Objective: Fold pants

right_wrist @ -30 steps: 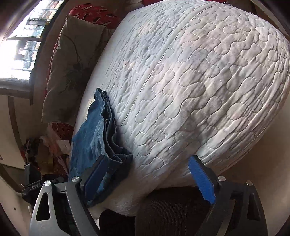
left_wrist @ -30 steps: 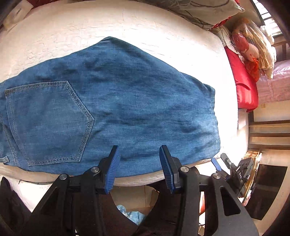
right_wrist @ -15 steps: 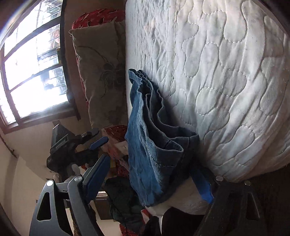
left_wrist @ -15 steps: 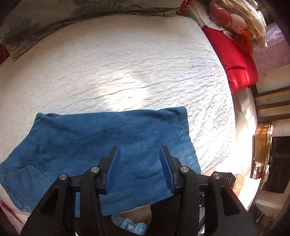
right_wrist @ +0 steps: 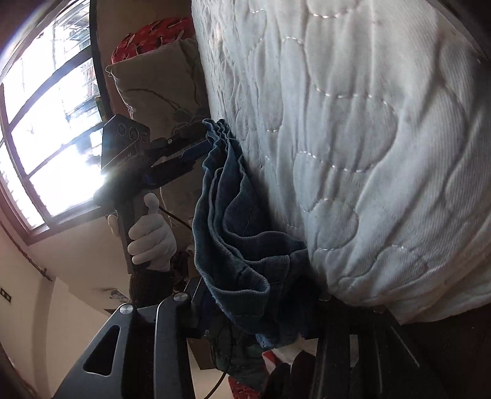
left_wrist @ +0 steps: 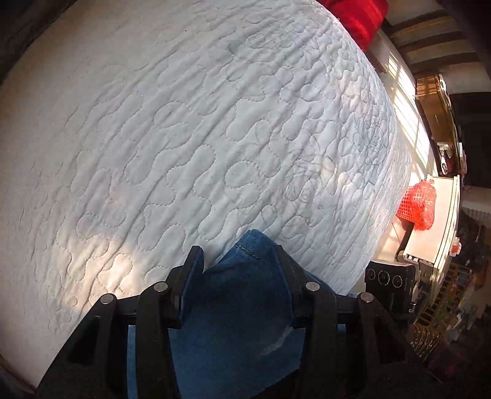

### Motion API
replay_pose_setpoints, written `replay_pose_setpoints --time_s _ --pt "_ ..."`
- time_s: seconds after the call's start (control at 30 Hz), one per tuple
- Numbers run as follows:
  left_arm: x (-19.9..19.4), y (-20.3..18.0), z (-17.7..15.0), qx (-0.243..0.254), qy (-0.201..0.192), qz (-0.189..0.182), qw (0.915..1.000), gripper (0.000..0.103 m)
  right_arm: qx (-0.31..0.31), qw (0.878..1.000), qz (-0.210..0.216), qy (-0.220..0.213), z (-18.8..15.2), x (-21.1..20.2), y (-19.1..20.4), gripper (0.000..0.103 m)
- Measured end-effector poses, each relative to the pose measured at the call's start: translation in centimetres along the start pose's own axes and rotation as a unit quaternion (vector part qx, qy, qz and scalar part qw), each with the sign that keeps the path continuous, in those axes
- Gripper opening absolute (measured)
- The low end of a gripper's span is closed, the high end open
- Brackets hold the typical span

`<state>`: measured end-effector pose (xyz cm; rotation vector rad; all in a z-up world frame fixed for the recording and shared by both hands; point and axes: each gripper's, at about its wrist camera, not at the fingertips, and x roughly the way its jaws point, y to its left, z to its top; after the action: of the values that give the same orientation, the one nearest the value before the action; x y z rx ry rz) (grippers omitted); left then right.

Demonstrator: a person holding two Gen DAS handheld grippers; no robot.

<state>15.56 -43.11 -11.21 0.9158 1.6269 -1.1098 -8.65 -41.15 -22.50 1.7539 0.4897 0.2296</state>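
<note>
jeans (left_wrist: 245,294) bunched at the near edge of the bed (left_wrist: 214,122), on the white quilted cover. left gripper (left_wrist: 239,273) has a hemmed corner of the denim between its blue pads, cloth fills the gap, both pads pressing on it: pinching the jeans. right wrist view: right gripper (right_wrist: 260,307) sits at the other end of the same bundle, folded layers packed between its pads, far pad mostly hidden by cloth. its jaws are closing on the denim right now; pads look in contact. the bundle hangs along the mattress side between the two grippers. the left gripper shows there too, nose on the top of the bundle, held by a white-gloved hand (right_wrist: 150,233).

vs a second ago: left view then had the jeans spread flat across the bed, back pocket visible, pads spread with nothing between them; now only a corner shows, clamped. right gripper was wide with denim just by one pad; now narrowed on the stack.

background: floral pillow (right_wrist: 159,86), window (right_wrist: 46,122), red cushion (left_wrist: 356,18), red mesh basket (left_wrist: 417,205).
</note>
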Motion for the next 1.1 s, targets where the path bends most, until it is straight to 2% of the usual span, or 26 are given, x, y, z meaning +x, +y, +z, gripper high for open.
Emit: replay_pose_setpoints --time_s 0.1,0.17,0.23,0.3,0.37,0.5,0.6,0.63,0.67,0.7,0.73,0.77,0.83,0.9,1.0,1.1 --pt "1.7 -1.6 -0.5 0.080 0.038 0.031 0.9956 0.045 0.005 1.000 0.007 0.002 0.1 0.1 -0.3 0.043" --pt "2.0 -2.7 -1.4 0.130 0.046 0.035 0.9898 0.062 0.007 1.000 0.010 0.003 0.1 0.0 -0.5 0.044" --pt "2.6 -3.9 -2.2 0.160 0.059 0.045 0.9843 0.071 0.008 1.000 0.015 0.003 0.0 0.0 -0.7 0.044" --pt "3.4 -5.1 -2.9 0.193 0.061 0.072 0.9767 0.077 0.009 1.000 0.016 0.002 0.0 0.0 -0.8 0.045" --pt "4.1 -6.1 -3.2 0.204 0.060 0.094 0.9727 0.079 0.011 1.000 0.016 0.002 0.0 0.1 -0.7 0.045" --pt "3.6 -6.3 -2.5 0.161 0.035 0.093 0.9819 0.078 0.013 1.000 0.020 0.000 -0.4 -0.2 -1.1 0.045" --pt "3.2 -7.4 -3.9 0.162 0.010 0.108 0.9808 0.063 0.013 1.000 0.020 -0.004 -0.5 -0.2 -1.1 0.045" --pt "3.0 -7.8 -4.2 0.159 0.006 0.109 0.9812 0.053 0.013 1.000 0.019 -0.005 -0.6 -0.2 -1.1 0.045" --pt "2.8 -8.2 -4.6 0.160 0.004 0.108 0.9813 0.037 0.011 1.000 0.019 -0.006 -0.7 -0.2 -1.1 0.044" --pt "2.7 -8.5 -4.9 0.158 0.002 0.106 0.9817 0.030 0.009 1.000 0.018 -0.007 -0.8 -0.3 -1.0 0.043" --pt "2.5 -8.4 -5.1 0.152 -0.003 0.099 0.9835 0.022 0.007 1.000 0.015 -0.009 -0.9 -0.3 -0.9 0.038" --pt "2.2 -7.9 -5.2 0.136 -0.009 0.090 0.9866 0.018 0.005 1.000 0.013 -0.008 -1.0 -0.2 -0.8 0.029" --pt "1.5 -6.7 -5.5 0.098 -0.026 0.061 0.9930 0.014 -0.003 1.000 0.008 -0.004 -1.2 0.0 -0.5 0.017" --pt "0.8 -5.5 -6.0 0.060 -0.046 0.027 0.9968 0.012 -0.027 1.000 -0.014 -0.005 -1.5 0.2 0.6 0.015" --pt "-0.2 -4.2 -7.6 0.025 -0.076 -0.014 0.9967 0.010 -0.065 0.996 -0.059 -0.007 -2.1 0.2 2.2 0.011" --pt "-1.6 -3.0 -9.8 0.003 -0.109 -0.043 0.9931 0.009 -0.121 0.985 -0.120 -0.007 -2.7 0.2 4.3 0.010"
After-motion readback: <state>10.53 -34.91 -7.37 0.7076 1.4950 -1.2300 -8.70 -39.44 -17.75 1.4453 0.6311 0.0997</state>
